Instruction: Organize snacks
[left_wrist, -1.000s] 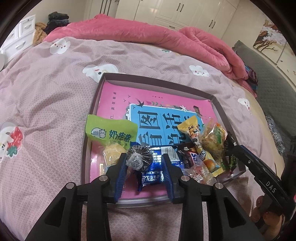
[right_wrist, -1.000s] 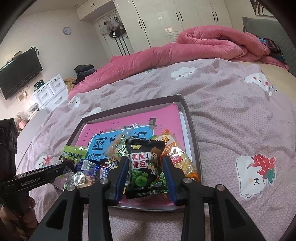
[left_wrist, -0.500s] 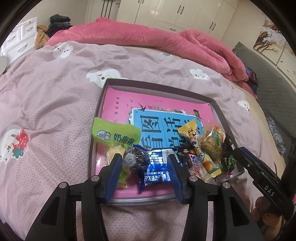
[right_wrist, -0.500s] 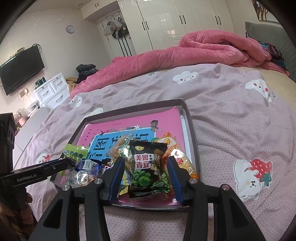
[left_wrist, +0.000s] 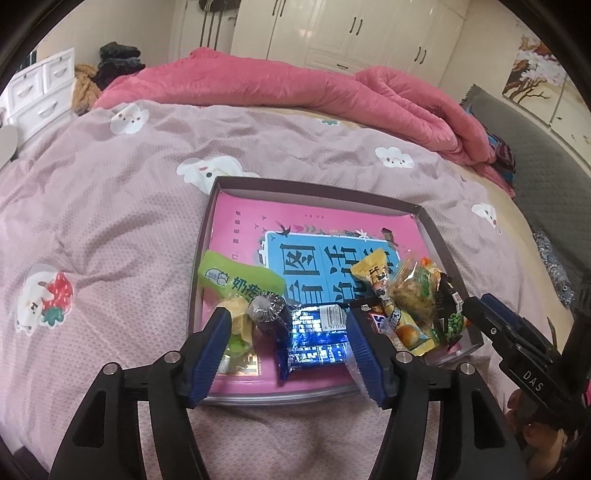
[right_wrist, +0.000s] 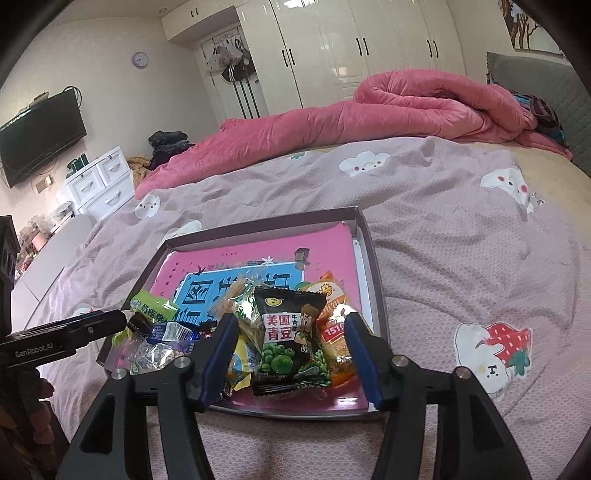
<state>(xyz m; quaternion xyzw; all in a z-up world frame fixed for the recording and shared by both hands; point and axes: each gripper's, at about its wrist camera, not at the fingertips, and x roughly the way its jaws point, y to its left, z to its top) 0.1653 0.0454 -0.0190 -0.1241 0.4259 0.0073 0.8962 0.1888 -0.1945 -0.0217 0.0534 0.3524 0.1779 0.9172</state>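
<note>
Your left gripper (left_wrist: 290, 345) and right gripper (right_wrist: 288, 354), jaws just spread and gripping nothing, each face snacks at twelve o'clock: blue bar (left_wrist: 317, 341) lying crosswise, green-pea bag (right_wrist: 290, 341) lengthwise, in the tray (right_wrist: 373, 266).

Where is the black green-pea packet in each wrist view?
Left wrist: black green-pea packet at far right of the tray, beside the right tool.
Right wrist: packet lower centre, between the open tool's fingers.
Shared landmark: green pouch.

Snack packets (left_wrist: 369, 314) heaped at near end of tray (left_wrist: 317, 192), on bed (left_wrist: 110, 206).
</note>
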